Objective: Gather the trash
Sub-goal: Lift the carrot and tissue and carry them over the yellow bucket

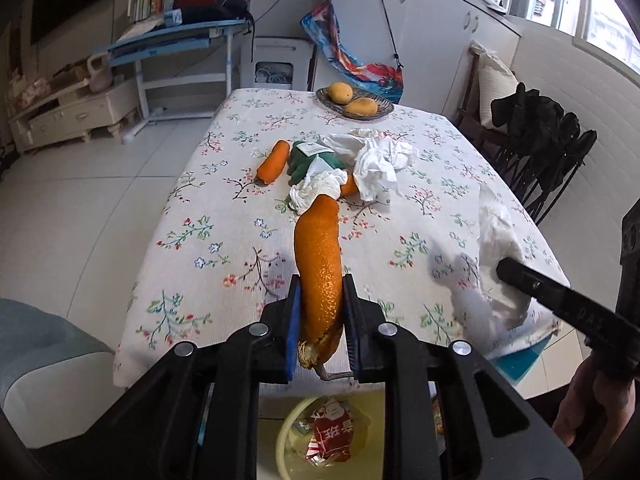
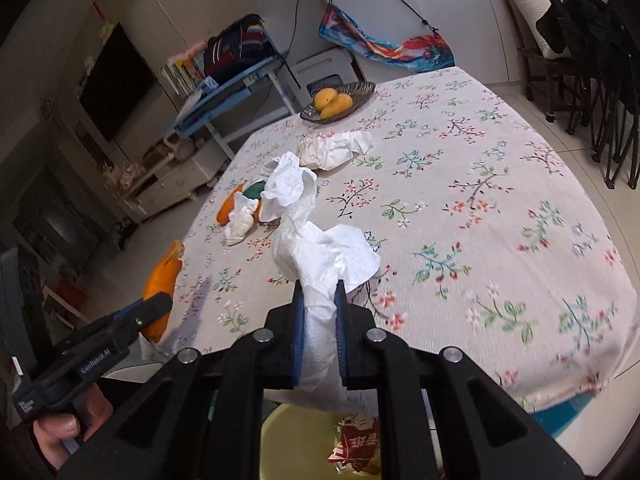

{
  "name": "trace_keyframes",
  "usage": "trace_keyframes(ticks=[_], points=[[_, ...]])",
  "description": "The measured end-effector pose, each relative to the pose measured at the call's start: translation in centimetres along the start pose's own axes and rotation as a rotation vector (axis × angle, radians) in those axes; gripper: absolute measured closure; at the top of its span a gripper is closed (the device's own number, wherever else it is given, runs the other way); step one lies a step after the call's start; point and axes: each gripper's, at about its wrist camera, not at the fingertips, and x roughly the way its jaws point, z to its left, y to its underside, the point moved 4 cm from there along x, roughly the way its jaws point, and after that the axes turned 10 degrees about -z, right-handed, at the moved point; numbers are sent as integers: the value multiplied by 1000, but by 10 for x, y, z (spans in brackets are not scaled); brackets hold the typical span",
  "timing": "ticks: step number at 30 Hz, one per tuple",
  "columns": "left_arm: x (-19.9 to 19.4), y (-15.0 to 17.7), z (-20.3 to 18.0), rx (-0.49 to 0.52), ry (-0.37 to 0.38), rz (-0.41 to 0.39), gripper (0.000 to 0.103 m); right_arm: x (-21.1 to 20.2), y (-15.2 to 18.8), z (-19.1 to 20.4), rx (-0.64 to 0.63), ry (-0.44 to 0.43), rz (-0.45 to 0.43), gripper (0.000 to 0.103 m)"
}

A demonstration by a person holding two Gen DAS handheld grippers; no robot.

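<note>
My left gripper (image 1: 321,292) is shut on a long orange peel (image 1: 319,256), held over the near table edge; it also shows in the right wrist view (image 2: 162,280). My right gripper (image 2: 318,294) is shut on a crumpled white tissue (image 2: 308,236), also seen in the left wrist view (image 1: 500,252). Below both grippers sits a pale yellow bin (image 1: 288,436) with a red wrapper (image 1: 332,436) in it. On the table lie more white tissues (image 1: 376,160), a green scrap (image 1: 310,160) and an orange peel piece (image 1: 274,161).
The table has a floral cloth (image 1: 224,248). A dark basket (image 1: 374,114) with two mangoes (image 1: 340,92) stands at the far edge. Chairs with black clothing (image 1: 536,128) stand on the right. A blue desk (image 1: 176,40) and white cabinet stand beyond.
</note>
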Motion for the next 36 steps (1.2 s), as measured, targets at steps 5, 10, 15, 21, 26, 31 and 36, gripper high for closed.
trace_keyframes(ticks=[5, 10, 15, 21, 26, 31, 36], points=[[-14, 7, -4, 31, -5, -15, 84, -9, 6, 1, 10, -3, -9, 88], [-25, 12, -5, 35, -5, -21, 84, -19, 10, 2, 13, -4, -23, 88], [-31, 18, -7, 38, -4, -21, 84, -26, 11, 1, 20, -3, -40, 88], [-40, 28, -8, 48, 3, -16, 84, -31, 18, 1, 24, -2, -40, 88], [-46, 37, -12, 58, 11, -6, 84, -34, 19, 1, 27, -2, -46, 88], [-48, 44, -17, 75, 20, 13, 84, -37, 20, -2, 33, 0, -48, 87], [-48, 56, -25, 115, 33, 38, 84, -38, 21, -3, 38, 1, -47, 87]])
